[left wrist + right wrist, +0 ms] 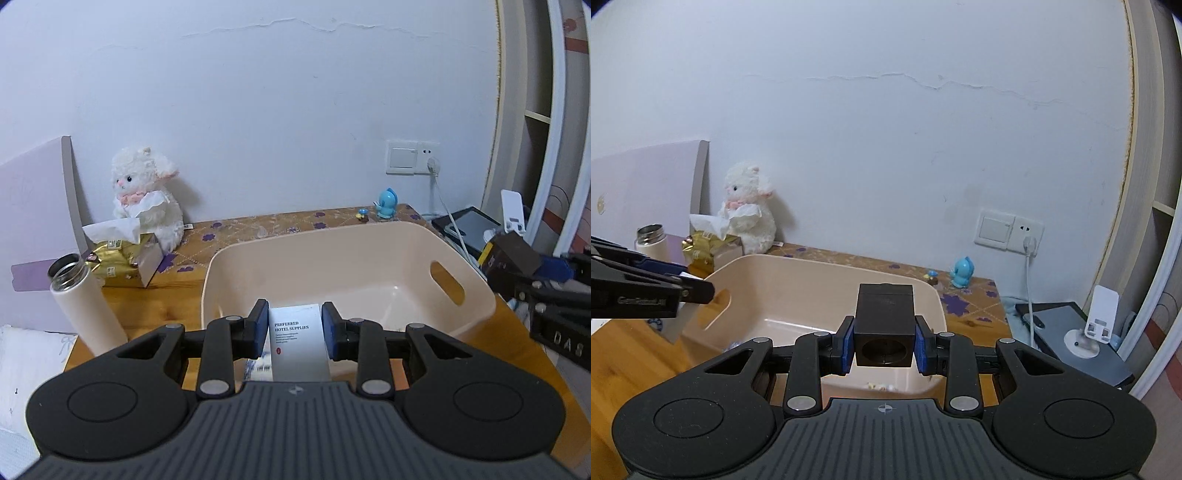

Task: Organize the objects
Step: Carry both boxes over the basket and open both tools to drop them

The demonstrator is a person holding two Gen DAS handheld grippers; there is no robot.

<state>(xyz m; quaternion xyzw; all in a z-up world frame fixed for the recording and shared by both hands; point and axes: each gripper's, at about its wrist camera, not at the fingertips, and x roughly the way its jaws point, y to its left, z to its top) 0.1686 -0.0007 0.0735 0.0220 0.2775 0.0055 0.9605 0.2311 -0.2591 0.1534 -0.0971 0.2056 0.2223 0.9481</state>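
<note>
— Left wrist view: our left gripper (294, 330) clamps a white hotel-supplies packet (298, 341) at the near rim of the peach basket (476, 291). We should carry it past the rim before letting go.

— Right wrist view: our right gripper (884, 345) grips a black box (884, 325) above the basket's near edge; lower it level.

The bin (369, 254) is smooth, faintly glossy peach plastic. The table (173, 306) shows bare wood at its near edge, with a patterned cloth (280, 221) along its far edge. The flask (86, 299) has a matt cream body and shiny metal rim. The lamb (147, 195) is fluffy plush; the box (884, 325) is matt black.
</note>
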